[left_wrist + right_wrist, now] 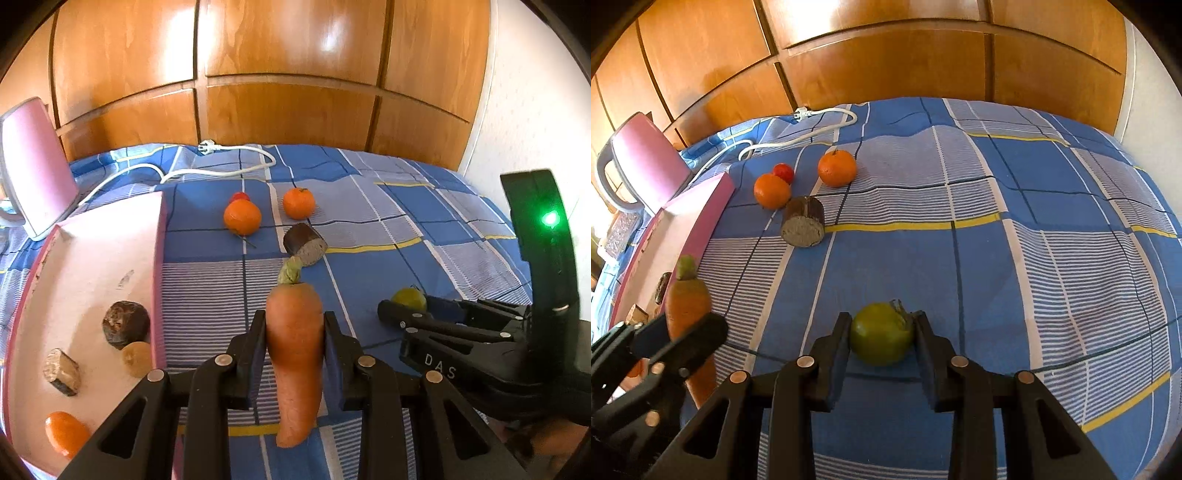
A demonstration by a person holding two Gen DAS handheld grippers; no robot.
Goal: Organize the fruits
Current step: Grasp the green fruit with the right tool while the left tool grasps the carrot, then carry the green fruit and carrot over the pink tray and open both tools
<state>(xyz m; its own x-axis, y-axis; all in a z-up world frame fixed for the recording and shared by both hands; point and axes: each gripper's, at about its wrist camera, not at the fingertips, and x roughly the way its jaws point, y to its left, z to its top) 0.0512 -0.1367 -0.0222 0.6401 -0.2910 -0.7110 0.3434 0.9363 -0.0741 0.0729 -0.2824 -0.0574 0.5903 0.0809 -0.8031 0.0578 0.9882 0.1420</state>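
In the left wrist view, the left gripper (pixel 294 332) is pinching a carrot (pixel 295 354) above the checked bedspread (pixel 388 206), beside the pink tray (pixel 88 273). The carrying step seems to be in hand; next the carrot needs swinging over the rim and releasing. The tray is holding four pieces: two dark chunks, one yellowish lump, possibly fruit, and one orange piece.

In the right wrist view, the right gripper (pixel 882 338) is clamping a green fruit (pixel 881 334) low over the cloth. Two mandarins, one red fruit and one dark cut cylinder (pixel 803 221) are lying farther off.
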